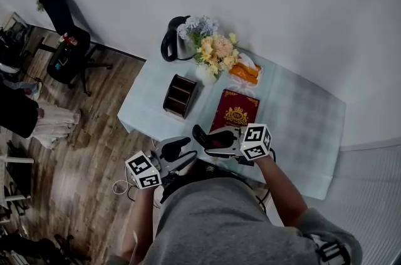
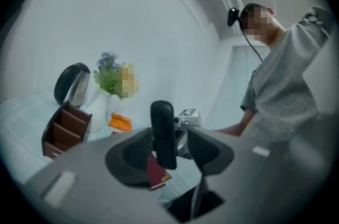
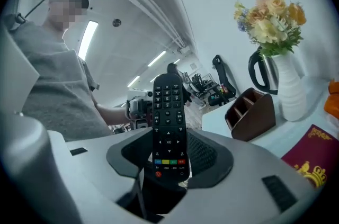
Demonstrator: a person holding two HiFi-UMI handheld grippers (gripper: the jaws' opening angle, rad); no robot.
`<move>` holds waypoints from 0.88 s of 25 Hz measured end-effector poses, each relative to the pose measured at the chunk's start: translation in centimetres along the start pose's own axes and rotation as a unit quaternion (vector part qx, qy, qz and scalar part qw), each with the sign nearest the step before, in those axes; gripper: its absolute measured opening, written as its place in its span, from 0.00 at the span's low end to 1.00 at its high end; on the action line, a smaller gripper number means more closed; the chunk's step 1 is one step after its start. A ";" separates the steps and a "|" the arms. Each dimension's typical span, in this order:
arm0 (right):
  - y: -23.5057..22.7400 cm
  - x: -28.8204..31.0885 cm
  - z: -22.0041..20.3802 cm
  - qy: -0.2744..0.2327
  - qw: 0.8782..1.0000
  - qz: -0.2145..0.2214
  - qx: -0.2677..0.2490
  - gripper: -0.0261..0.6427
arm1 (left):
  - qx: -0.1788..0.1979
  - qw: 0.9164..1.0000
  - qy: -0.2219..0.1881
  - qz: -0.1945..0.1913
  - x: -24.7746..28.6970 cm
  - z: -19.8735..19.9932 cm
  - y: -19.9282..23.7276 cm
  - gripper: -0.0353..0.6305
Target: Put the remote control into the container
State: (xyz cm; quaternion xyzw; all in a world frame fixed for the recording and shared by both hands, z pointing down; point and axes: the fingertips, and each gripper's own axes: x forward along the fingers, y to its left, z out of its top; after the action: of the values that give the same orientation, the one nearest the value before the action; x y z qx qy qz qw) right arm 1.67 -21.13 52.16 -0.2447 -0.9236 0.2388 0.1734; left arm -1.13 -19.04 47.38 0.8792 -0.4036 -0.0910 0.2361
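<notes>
The black remote control (image 3: 168,122) stands upright, buttons facing the camera, with my right gripper (image 3: 169,159) shut on its lower sides. In the head view this gripper (image 1: 212,146) holds the remote (image 1: 200,134) level, pointing left, above the table's near edge. My left gripper (image 1: 182,154) faces it from the left with its jaws open. The remote's far end (image 2: 163,133) shows edge-on between them, with a gap on its right side. The container, a brown wooden organizer (image 1: 180,96) with open compartments, stands on the table beyond both grippers and also shows as the organizer (image 3: 251,114) in the right gripper view.
On the pale table (image 1: 301,126) lie a red booklet (image 1: 235,110) and orange items (image 1: 245,72). A vase of flowers (image 1: 213,51) and a black kettle (image 1: 172,38) stand at its far edge. An office chair (image 1: 66,25) is on the wooden floor at left.
</notes>
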 end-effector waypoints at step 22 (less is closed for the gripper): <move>3.1 8.6 5.5 -0.022 0.999 0.038 0.024 0.34 | -0.080 0.980 -0.111 -0.147 -6.7 8.8 2.3 0.52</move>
State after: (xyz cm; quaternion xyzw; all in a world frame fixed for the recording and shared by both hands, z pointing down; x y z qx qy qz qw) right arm -6.66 -16.10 47.75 -0.2702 -0.9113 0.2725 0.1492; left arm -10.20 -18.28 40.65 0.8918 -0.2849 -0.2535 0.2436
